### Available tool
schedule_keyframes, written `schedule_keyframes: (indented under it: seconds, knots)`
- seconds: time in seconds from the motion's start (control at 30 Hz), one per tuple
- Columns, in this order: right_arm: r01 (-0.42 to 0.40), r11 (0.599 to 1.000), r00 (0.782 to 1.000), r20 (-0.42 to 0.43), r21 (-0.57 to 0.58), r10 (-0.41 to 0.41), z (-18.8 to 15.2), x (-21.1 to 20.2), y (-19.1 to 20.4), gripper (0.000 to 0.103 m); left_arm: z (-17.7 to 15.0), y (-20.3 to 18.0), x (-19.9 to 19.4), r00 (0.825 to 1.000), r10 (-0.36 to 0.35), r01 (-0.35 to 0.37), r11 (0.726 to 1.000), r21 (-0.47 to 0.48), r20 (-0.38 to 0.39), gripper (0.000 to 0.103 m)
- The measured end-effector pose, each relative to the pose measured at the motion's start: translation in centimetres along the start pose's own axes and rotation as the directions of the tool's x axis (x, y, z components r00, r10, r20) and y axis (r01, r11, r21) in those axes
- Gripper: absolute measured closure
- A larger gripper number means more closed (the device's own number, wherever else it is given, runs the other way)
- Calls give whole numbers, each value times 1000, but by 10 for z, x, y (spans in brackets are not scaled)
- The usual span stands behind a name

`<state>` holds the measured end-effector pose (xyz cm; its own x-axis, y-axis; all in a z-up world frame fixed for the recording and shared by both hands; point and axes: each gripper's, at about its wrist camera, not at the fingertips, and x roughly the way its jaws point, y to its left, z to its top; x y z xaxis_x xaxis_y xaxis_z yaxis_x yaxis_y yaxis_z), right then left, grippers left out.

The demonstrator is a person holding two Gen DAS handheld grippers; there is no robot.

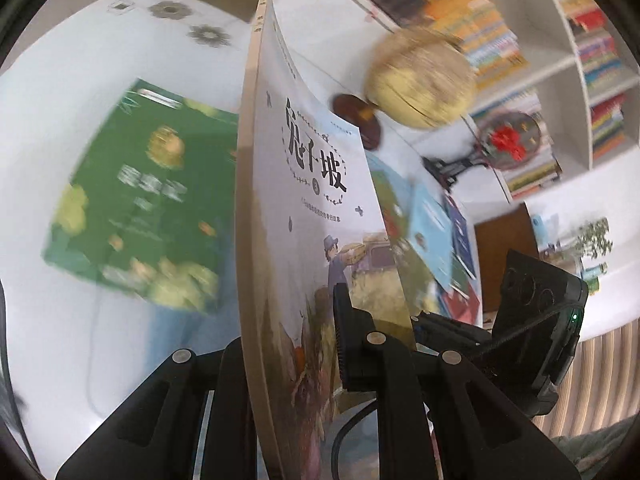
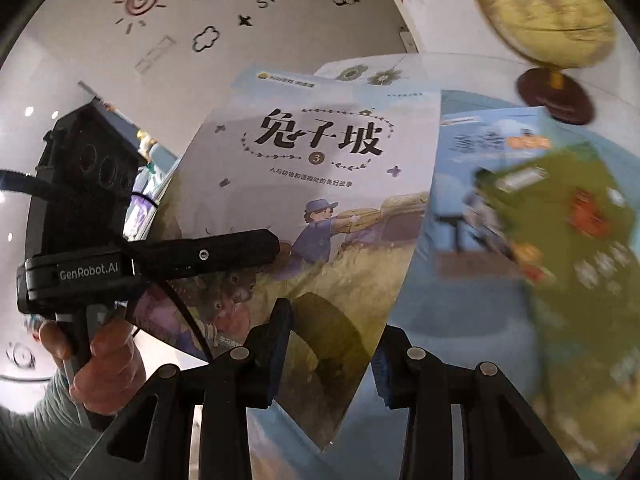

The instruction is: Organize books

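A thin picture book (image 1: pixel 304 184) with a pale cover, black title characters and a figure in blue is held upright above the white table (image 1: pixel 60 100). My left gripper (image 1: pixel 288 320) is shut on its lower part, one finger on each face. The right wrist view shows the same book (image 2: pixel 320 184) face on, with the left gripper's finger (image 2: pixel 208 256) lying across its cover and a hand below. The book's bottom corner hangs between the fingers of my right gripper (image 2: pixel 328 344), which stand apart and do not clamp it. A green book (image 1: pixel 136 200) lies flat on the table.
A globe (image 1: pixel 420 80) on a dark base stands at the back of the table. Several blue and green books (image 1: pixel 440 240) lie spread beside it. A small fan (image 1: pixel 508 140) and filled white bookshelves (image 1: pixel 592 80) are at the right. The wall behind carries drawn decals (image 2: pixel 208 8).
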<state>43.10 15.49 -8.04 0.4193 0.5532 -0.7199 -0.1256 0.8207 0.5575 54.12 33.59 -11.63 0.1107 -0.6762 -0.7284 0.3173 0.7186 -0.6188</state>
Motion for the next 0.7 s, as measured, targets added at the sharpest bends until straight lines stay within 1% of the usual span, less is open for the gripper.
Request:
schedule_keyframes:
  seconds: [0.07, 0.1, 0.17, 0.2, 0.27, 0.3, 0.33, 0.4, 0.43, 0.5, 0.53, 0.57, 0.6, 0.7]
  knots:
    - [3, 999, 1000, -8, 45, -3, 20, 29, 1, 66, 15, 21, 3, 1000, 2, -2, 1000, -14, -14, 92]
    - [9, 998, 1000, -13, 57, -9, 26, 37, 0, 66, 24, 35, 8, 999, 10, -11, 1000, -15, -31, 92]
    - [34, 996, 999, -23, 88, -32, 37, 59, -1, 66, 35, 48, 15, 998, 34, -35, 999, -18, -56, 91]
    - [47, 994, 999, -28, 98, -45, 39, 64, -3, 66, 40, 57, 21, 996, 33, -36, 999, -26, -83, 90]
    - [70, 990, 997, -42, 122, -65, 40, 76, -4, 66, 46, 71, 30, 991, 57, -62, 998, -33, -124, 86]
    - [79, 987, 996, -54, 138, -72, 41, 83, -4, 66, 49, 77, 36, 985, 93, -98, 995, -30, -145, 81]
    - [82, 985, 995, -63, 151, -73, 40, 89, -5, 66, 52, 80, 40, 980, 119, -125, 992, -28, -157, 79]
    - [97, 981, 994, -76, 170, -85, 39, 98, -1, 66, 55, 89, 44, 972, 148, -155, 988, -26, -181, 75]
    - [100, 978, 993, -84, 182, -86, 38, 103, 1, 66, 55, 91, 45, 970, 157, -165, 986, -29, -187, 73]
    - [115, 973, 990, -100, 198, -96, 31, 111, 6, 66, 59, 100, 45, 961, 186, -196, 980, -28, -204, 72]
    - [121, 972, 990, -100, 200, -103, 37, 117, 10, 66, 60, 103, 44, 957, 201, -210, 977, -22, -208, 68]
    - [131, 972, 989, -98, 197, -114, 36, 119, 13, 66, 63, 106, 43, 953, 217, -225, 974, -18, -210, 66]
    - [140, 972, 988, -98, 191, -124, 32, 118, 16, 66, 64, 110, 40, 951, 227, -235, 972, -14, -209, 64]
    - [197, 968, 978, -98, 158, -183, 32, 120, 26, 66, 67, 125, 34, 952, 217, -230, 973, -36, -214, 63]
